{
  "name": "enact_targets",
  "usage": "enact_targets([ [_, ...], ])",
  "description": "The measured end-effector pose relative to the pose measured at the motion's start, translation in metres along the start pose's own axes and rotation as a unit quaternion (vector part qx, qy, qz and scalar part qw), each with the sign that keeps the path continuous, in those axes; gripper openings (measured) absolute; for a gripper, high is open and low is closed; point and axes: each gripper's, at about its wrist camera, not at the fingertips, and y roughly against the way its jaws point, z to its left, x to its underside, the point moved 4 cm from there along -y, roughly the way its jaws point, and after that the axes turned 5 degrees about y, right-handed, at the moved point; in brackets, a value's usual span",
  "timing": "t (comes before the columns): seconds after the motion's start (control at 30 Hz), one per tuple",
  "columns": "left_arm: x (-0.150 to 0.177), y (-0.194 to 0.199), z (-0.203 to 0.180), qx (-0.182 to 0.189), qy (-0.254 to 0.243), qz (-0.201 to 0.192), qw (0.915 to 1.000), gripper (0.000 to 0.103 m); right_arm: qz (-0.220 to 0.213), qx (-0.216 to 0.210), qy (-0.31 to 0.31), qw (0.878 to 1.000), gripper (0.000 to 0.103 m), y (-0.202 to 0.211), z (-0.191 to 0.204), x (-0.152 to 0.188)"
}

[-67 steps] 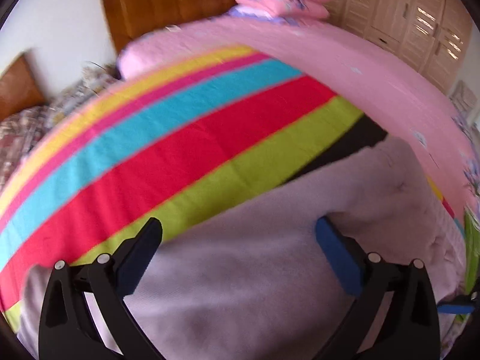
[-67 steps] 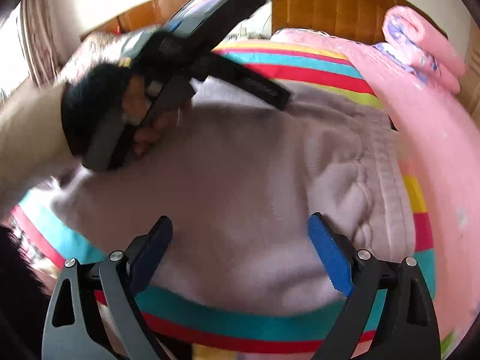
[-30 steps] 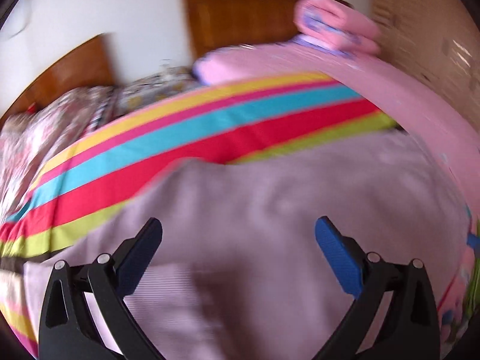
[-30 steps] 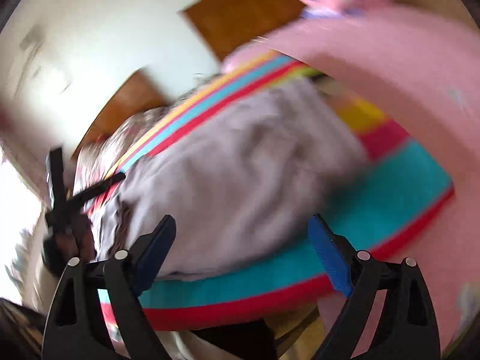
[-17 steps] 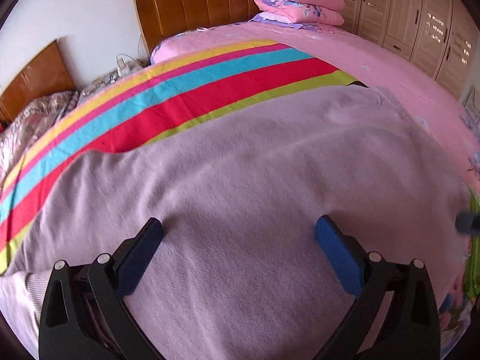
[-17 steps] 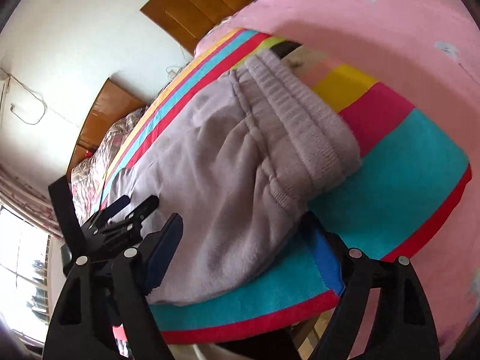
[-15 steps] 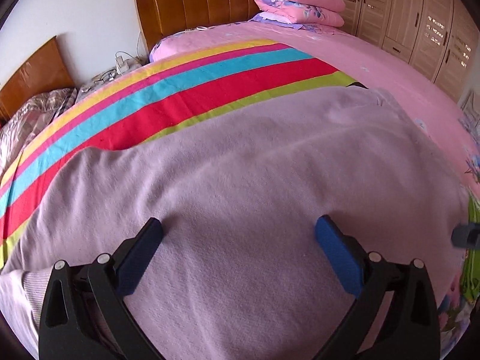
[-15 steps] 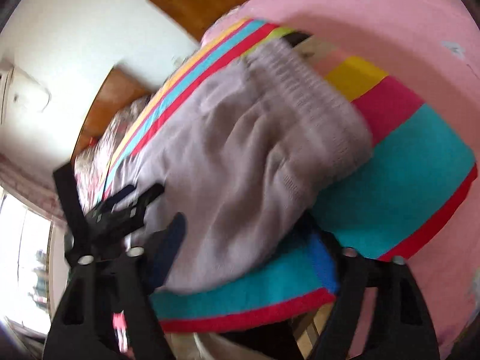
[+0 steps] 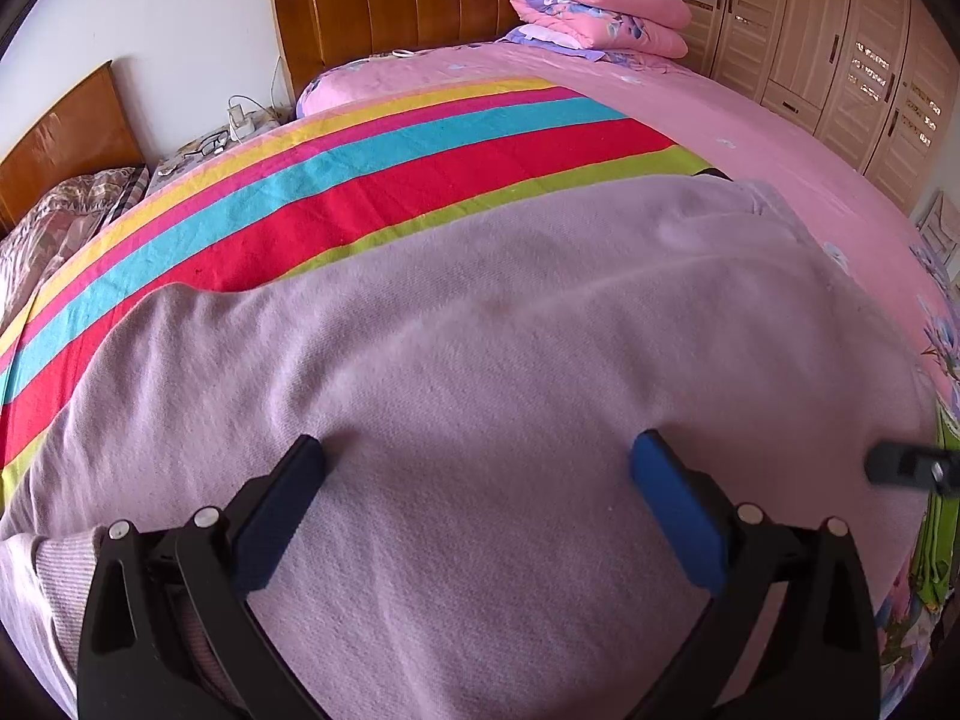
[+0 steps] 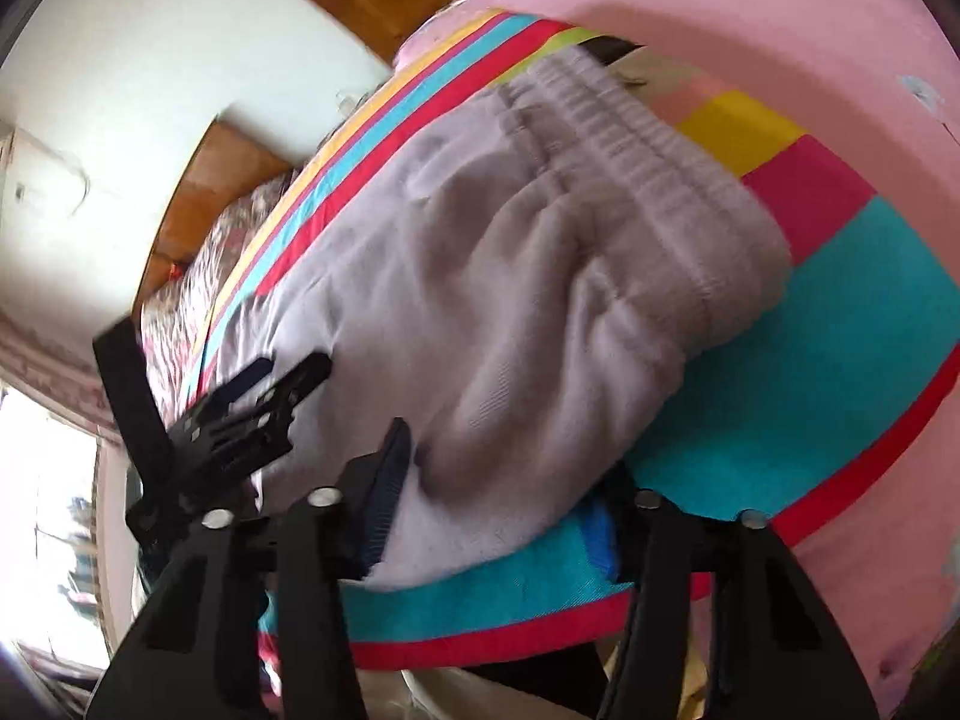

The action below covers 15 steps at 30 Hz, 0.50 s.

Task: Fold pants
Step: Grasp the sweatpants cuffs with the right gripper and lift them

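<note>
Lilac fleece pants (image 9: 510,360) lie spread across a striped blanket (image 9: 372,180) on the bed. My left gripper (image 9: 477,480) is open, its blue pads low over the middle of the cloth, holding nothing. In the right wrist view the pants (image 10: 510,276) show their ribbed waistband (image 10: 648,144) at the upper right. My right gripper (image 10: 498,510) is open, its jaws straddling the near edge of the pants by the waist end. The left gripper (image 10: 252,414) also shows at the left in that view.
A rolled pink quilt (image 9: 594,0) lies by the wooden headboard (image 9: 384,6). A pink sheet (image 9: 750,138) covers the right side of the bed. Wardrobes (image 9: 840,54) stand at the right. A second bed (image 9: 60,216) is at the left.
My left gripper has come lower and closer over the middle of the pants. My right gripper has swung around to the near edge of the pants and closed in on it.
</note>
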Motion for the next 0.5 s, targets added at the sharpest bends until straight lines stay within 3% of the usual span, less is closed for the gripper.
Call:
enact_targets([
  [0.2, -0.003, 0.002, 0.004, 0.007, 0.007, 0.021, 0.9997, 0.102, -0.060, -0.063, -0.076, 0.993, 0.026, 0.001, -0.018, 0.009],
  [0.27, -0.004, 0.026, 0.018, 0.060, 0.063, 0.027, 0.9958, 0.101, -0.087, -0.102, -0.125, 0.983, 0.023, 0.004, -0.028, 0.014],
  [0.33, -0.008, 0.062, 0.037, 0.108, 0.106, -0.010, 0.9884, 0.101, -0.100, -0.118, -0.150, 0.976, 0.022, 0.004, -0.034, 0.016],
  [0.4, -0.009, 0.103, 0.066, 0.132, 0.131, -0.062, 0.9805, 0.102, -0.121, -0.106, -0.128, 0.979, 0.022, 0.009, -0.022, 0.015],
  [0.5, 0.005, 0.161, 0.143, 0.080, 0.187, -0.127, 0.9708, 0.102, -0.180, -0.097, -0.007, 0.979, 0.022, 0.036, 0.035, 0.000],
])
